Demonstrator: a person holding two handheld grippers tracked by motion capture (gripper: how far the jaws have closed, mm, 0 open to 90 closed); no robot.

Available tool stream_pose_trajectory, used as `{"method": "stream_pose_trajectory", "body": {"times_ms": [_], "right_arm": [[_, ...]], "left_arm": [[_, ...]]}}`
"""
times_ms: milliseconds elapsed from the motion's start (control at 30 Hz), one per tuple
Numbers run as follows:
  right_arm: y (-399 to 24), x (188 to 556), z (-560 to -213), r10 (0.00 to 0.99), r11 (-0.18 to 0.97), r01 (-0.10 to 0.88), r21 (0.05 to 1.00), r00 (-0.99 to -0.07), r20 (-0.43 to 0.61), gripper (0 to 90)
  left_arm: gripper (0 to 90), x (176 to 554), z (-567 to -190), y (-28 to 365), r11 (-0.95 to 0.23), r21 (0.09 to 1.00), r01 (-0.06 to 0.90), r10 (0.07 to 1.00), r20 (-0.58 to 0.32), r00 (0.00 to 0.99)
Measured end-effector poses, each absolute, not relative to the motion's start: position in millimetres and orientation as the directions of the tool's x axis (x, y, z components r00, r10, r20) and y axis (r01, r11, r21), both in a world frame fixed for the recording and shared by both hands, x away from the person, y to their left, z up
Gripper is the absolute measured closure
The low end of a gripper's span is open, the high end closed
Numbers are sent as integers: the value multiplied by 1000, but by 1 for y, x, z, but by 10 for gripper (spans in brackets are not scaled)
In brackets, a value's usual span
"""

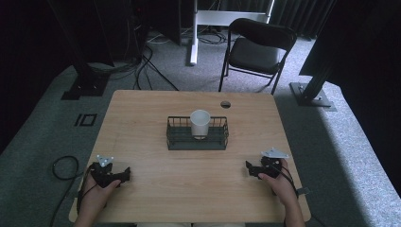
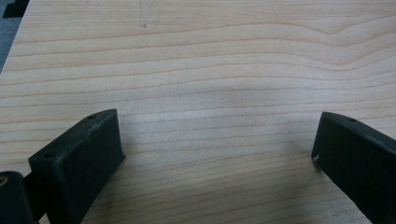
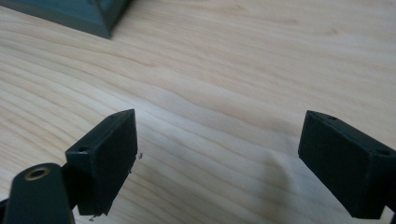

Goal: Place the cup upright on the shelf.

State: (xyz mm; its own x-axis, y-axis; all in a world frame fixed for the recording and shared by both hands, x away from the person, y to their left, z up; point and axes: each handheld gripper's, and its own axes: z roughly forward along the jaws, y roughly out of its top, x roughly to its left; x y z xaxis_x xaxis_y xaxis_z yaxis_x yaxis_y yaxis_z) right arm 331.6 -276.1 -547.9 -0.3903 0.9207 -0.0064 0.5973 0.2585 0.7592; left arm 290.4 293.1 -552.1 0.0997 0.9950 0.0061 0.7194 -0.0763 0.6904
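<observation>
I hold both grippers low at the near edge of the pale wooden tabletop point(image 1: 142, 113), fingers spread and empty; the upright white paper cup point(image 1: 200, 123) in the dark wire basket point(image 1: 176, 137) stands ahead between them, right gripper point(image 1: 249, 169) slightly nearer than left gripper point(image 1: 126, 174)

In my right claw point(image 3: 217, 154) view the dark basket point(image 3: 74, 14) is cut off at eleven o'clock, only a corner left. From above, the white cup's point(image 1: 200, 123) foot hides behind the basket's front wire wall. My own forearms run off the frame at six o'clock
</observation>
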Motion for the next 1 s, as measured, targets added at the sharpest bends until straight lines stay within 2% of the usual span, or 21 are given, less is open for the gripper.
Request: {"method": "stream_pose_trajectory", "body": {"times_ms": [133,633,1000], "right_arm": [[-280,331,-553,929,267,632,728,-370,-19,115],[-281,323,-554,954,198,658,726,-298,10,126],[-281,323,-554,954,200,658,726,-300,9,119]], "left_arm": [[21,290,-552,293,-76,690,719,995,6,100],[21,290,-552,293,-76,690,719,995,6,100],[21,290,-552,293,-76,690,719,995,6,100]]}}
